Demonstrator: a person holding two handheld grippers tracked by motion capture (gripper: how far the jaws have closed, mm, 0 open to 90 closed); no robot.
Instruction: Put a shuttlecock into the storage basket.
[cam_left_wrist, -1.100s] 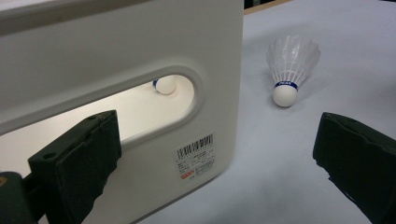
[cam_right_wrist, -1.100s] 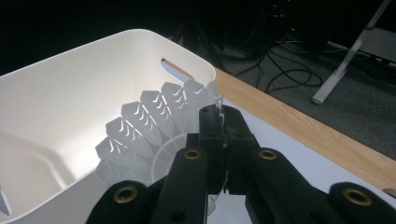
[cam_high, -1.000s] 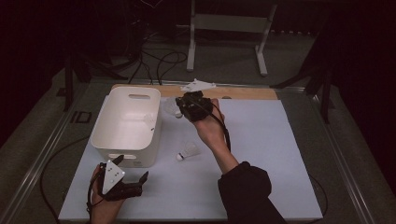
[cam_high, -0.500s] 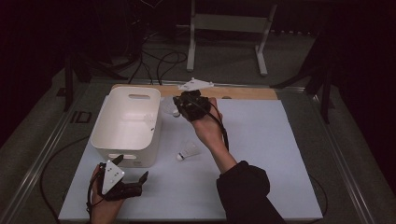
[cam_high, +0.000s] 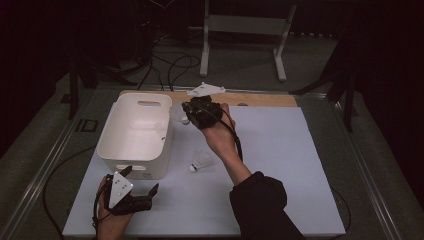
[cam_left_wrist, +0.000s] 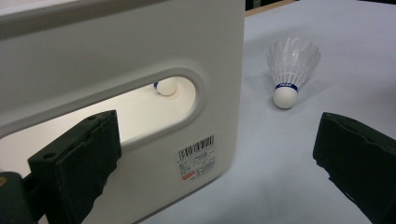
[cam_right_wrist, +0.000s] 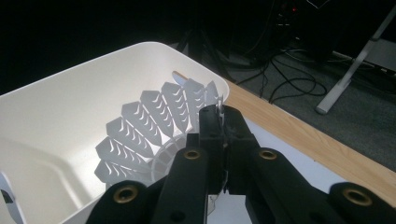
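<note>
My right gripper (cam_high: 187, 114) (cam_right_wrist: 223, 114) is shut on the feather skirt of a white shuttlecock (cam_right_wrist: 154, 119) (cam_high: 181, 118), held in the air just beside the far right rim of the white bin (cam_high: 107, 137) (cam_right_wrist: 56, 121). A second shuttlecock (cam_high: 200, 161) (cam_left_wrist: 292, 63) with a blue band lies on the white mat to the right of the bin. A third shuttlecock (cam_left_wrist: 166, 87) lies inside the bin, seen through its handle slot. My left gripper (cam_high: 141, 179) (cam_left_wrist: 215, 128) rests open near the bin's (cam_left_wrist: 116, 46) front right corner, with nothing between its jaws.
The white mat (cam_high: 280, 165) covers the table, with a wooden strip (cam_high: 260, 99) along its far edge. Beyond the table are cables (cam_high: 175, 65) on the floor and a white metal stand (cam_high: 240, 30). A labelled sticker (cam_left_wrist: 196, 158) marks the bin's front wall.
My right gripper has edged slightly left towards the bin with the shuttlecock in it. The left gripper and the shuttlecock on the mat have stayed put.
</note>
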